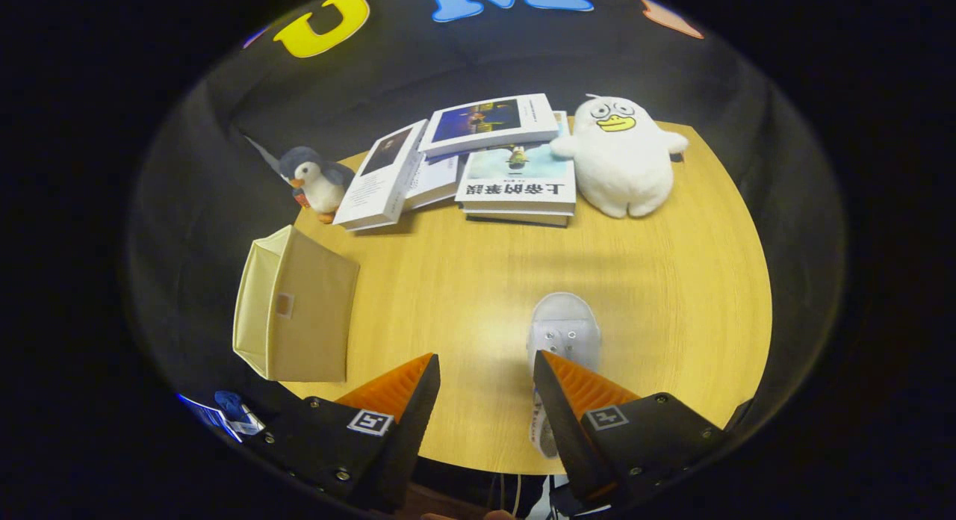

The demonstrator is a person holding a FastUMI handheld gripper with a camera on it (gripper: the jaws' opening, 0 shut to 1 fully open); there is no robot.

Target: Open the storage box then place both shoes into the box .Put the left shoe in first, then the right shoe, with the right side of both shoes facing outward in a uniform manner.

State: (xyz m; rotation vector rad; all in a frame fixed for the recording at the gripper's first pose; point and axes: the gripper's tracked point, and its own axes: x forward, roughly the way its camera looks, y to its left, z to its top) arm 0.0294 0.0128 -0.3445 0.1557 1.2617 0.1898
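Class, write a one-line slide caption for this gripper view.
Open gripper above a wooden table, one finger over a white shoe, beige storage box beside the other.

gripper [485, 363] fingers spread, shoe [564, 329] just ahead of right finger. bare table [463, 273] centre gives passage toward storage box [295, 314]; books [478, 158], plush duck [624, 158], penguin [317, 180] crowd far edge.

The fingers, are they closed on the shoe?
No, the fingers stand open above the table, and the shoe lies partly under one of them, not pressed between both.
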